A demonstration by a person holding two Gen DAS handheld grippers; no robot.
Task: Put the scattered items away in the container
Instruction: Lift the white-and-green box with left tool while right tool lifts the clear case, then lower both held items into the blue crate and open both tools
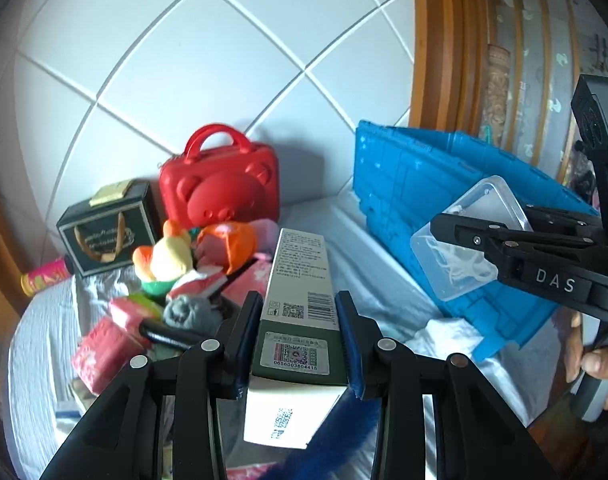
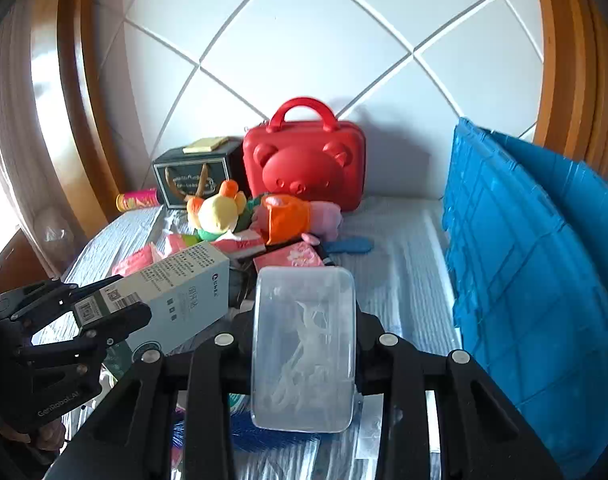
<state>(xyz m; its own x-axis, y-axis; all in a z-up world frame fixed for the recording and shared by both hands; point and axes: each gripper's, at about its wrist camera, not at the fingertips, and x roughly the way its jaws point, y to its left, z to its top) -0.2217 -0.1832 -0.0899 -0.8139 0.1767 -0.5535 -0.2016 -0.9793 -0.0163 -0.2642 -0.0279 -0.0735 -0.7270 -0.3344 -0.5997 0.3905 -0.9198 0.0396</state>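
Note:
My left gripper [image 1: 299, 306] is shut on a long white-and-green carton [image 1: 300, 256], which points away from me above the pile. The same gripper [image 2: 126, 300] and carton [image 2: 184, 288] show at the left of the right wrist view. My right gripper [image 2: 305, 320] is shut on a clear plastic box [image 2: 304, 360] with white pieces inside. In the left wrist view that gripper [image 1: 470, 246] holds the clear box [image 1: 484, 200] in front of the blue crate [image 1: 404, 168]. The crate [image 2: 524, 260] stands to the right, its ribbed wall facing me.
A red bear-faced case [image 2: 304, 164] and a dark gift box [image 2: 192, 180] stand against the tiled wall. Plush toys [image 2: 264, 212], pink packets [image 1: 104, 344], a grey sock ball [image 1: 188, 312] and a pink can [image 1: 44, 278] lie on the white cloth [image 2: 404, 240]. A hand [image 1: 596, 360] grips the right handle.

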